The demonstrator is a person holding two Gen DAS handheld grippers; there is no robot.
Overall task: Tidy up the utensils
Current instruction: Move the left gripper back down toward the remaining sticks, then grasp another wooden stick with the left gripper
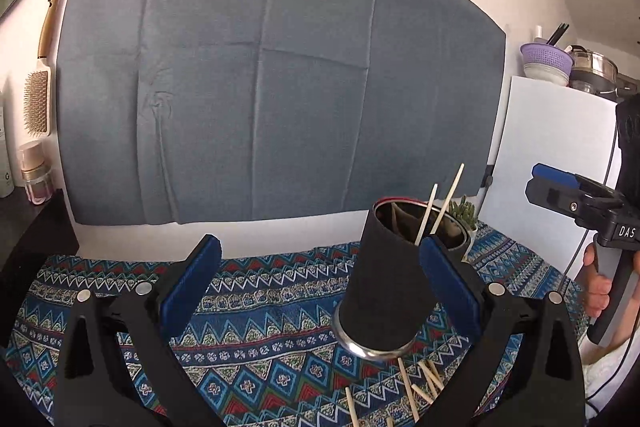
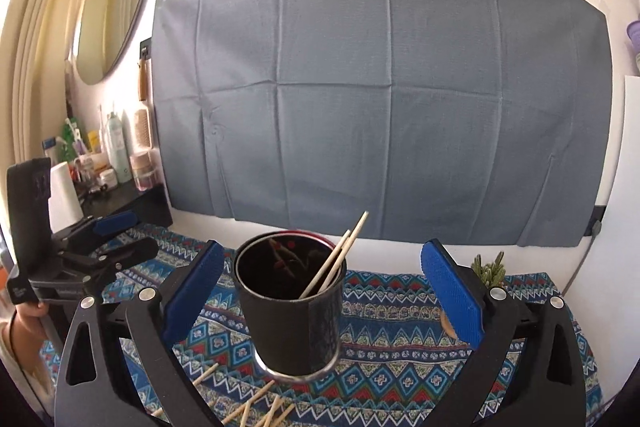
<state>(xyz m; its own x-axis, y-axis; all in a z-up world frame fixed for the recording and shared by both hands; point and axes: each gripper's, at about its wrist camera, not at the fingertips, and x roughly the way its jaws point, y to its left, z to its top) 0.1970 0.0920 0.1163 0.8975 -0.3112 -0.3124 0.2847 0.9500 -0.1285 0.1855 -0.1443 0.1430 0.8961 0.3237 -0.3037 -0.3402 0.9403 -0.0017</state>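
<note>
Two thin wooden chopsticks (image 2: pixel 335 259) leaning in a black cylindrical cup (image 2: pixel 291 311) with steel base, more sticks (image 2: pixel 256 401) loose on patterned woven cloth (image 2: pixel 400 343), right gripper (image 2: pixel 320 297) and left gripper (image 1: pixel 320 285) wide open, empty.

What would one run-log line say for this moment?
left gripper: open, empty | right gripper: open, empty | black cup: upright on patterned cloth, two chopsticks inside | loose chopsticks: on cloth before cup
</note>
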